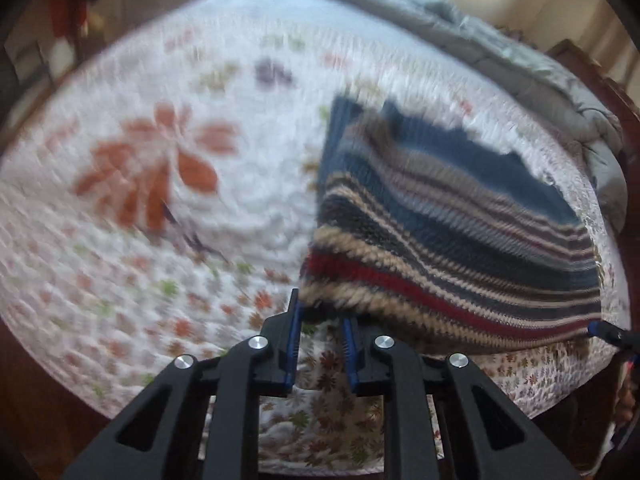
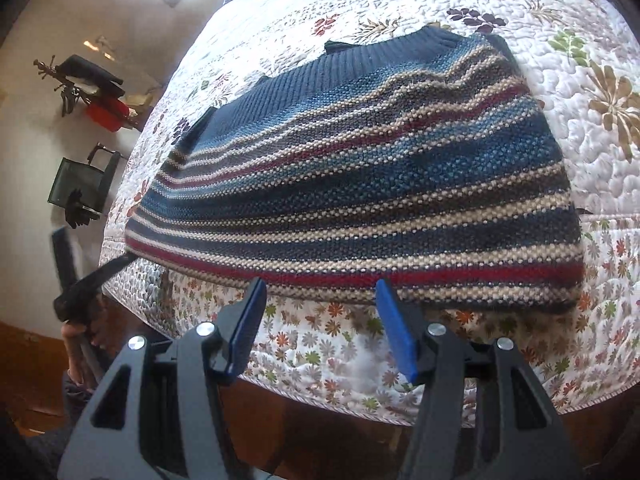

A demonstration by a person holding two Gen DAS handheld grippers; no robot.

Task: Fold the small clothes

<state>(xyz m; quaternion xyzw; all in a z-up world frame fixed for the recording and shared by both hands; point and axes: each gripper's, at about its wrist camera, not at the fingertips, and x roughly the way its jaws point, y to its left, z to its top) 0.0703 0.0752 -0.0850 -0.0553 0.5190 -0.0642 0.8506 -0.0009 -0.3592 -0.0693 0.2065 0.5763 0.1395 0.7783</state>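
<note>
A knitted sweater (image 2: 360, 184) with blue, beige, red and dark stripes lies flat on the bed, its blue neck band at the far side and its hem along the near edge. My left gripper (image 1: 320, 312) is nearly shut, pinching the hem's near left corner (image 1: 320, 300) at its tips; that view is blurred. In the right wrist view the same left gripper (image 2: 116, 266) reaches the sweater's left corner. My right gripper (image 2: 322, 286) stands open at the hem's near edge, its blue pads (image 2: 394, 320) a wide gap apart and not pressing the knit.
A white floral quilt (image 2: 580, 80) covers the bed and hangs over its near edge (image 2: 340, 360). A grey duvet (image 1: 520, 56) is bunched at the far side. Beyond the bed are a dark chair (image 2: 80, 188), red items (image 2: 106, 114) and a wooden floor (image 2: 24, 360).
</note>
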